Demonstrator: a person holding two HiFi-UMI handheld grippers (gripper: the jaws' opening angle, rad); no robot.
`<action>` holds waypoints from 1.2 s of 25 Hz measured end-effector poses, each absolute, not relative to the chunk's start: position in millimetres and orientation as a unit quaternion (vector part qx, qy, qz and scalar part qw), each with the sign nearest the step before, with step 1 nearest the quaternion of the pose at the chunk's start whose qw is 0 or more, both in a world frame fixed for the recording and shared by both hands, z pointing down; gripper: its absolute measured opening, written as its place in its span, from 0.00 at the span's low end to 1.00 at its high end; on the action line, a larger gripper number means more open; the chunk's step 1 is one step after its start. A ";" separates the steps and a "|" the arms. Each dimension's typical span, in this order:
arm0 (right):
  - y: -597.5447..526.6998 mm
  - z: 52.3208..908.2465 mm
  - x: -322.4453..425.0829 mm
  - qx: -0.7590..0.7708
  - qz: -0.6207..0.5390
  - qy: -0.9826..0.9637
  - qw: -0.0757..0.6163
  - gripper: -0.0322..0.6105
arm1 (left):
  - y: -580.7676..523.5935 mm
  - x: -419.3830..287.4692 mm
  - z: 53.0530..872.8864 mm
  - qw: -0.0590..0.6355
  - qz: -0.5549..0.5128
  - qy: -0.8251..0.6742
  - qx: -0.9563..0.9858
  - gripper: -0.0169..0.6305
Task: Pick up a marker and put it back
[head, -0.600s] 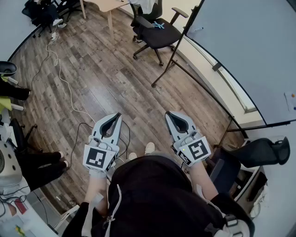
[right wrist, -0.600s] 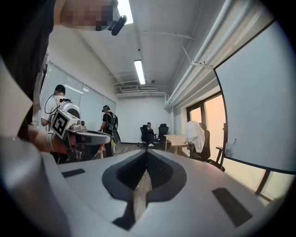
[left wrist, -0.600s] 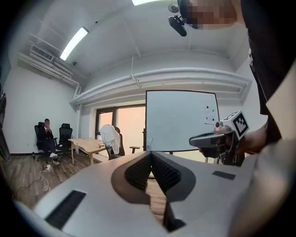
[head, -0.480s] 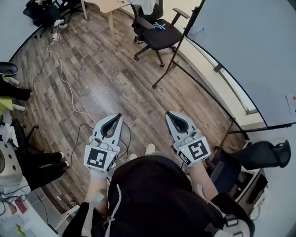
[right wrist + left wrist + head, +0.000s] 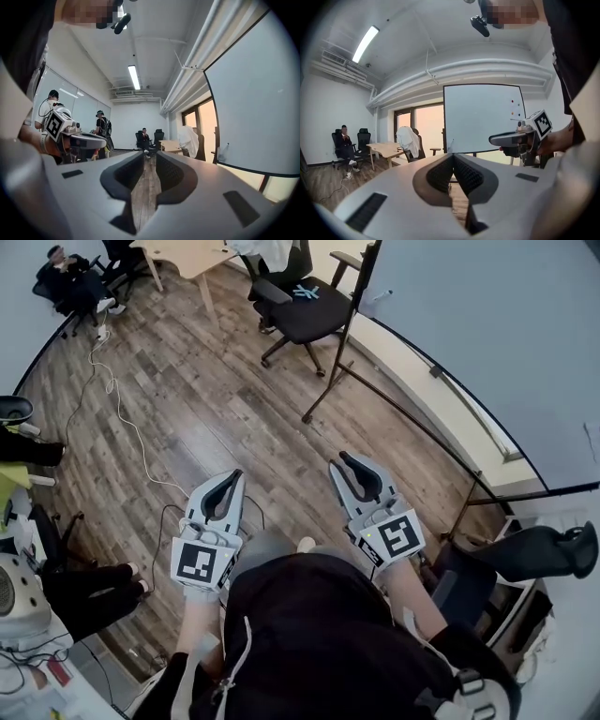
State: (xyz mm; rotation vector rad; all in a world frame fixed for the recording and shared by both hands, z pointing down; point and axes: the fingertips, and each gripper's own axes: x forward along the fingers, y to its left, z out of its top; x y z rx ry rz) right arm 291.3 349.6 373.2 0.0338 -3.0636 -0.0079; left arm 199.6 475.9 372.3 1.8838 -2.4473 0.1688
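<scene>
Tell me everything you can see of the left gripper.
The left gripper is light grey plastic with two dark ribbed pads. Its jaws meet at the tips, nothing between them. A cube with a black-and-white square marker sits at its rear. It points forward over the wood floor.

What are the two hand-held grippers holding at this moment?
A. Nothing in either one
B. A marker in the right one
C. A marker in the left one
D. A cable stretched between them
A: the left hand-held gripper has its jaws closed on each other with nothing between them, and the right hand-held gripper shows only the wooden floor through the narrow gap between its jaws.
</scene>
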 end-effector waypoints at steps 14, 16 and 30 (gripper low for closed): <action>271.3 395.3 178.5 0.062 0.007 -0.996 0.058 0.16 | 389.5 73.7 387.0 0.044 0.067 -0.769 0.634 0.04; 259.8 393.5 149.2 0.075 0.011 -0.995 0.059 0.16 | 377.3 42.5 386.2 0.032 0.059 -0.761 0.646 0.04; 205.4 394.5 4.4 0.164 0.022 -0.984 0.066 0.16 | 320.7 -103.6 404.0 0.056 0.044 -0.700 0.711 0.04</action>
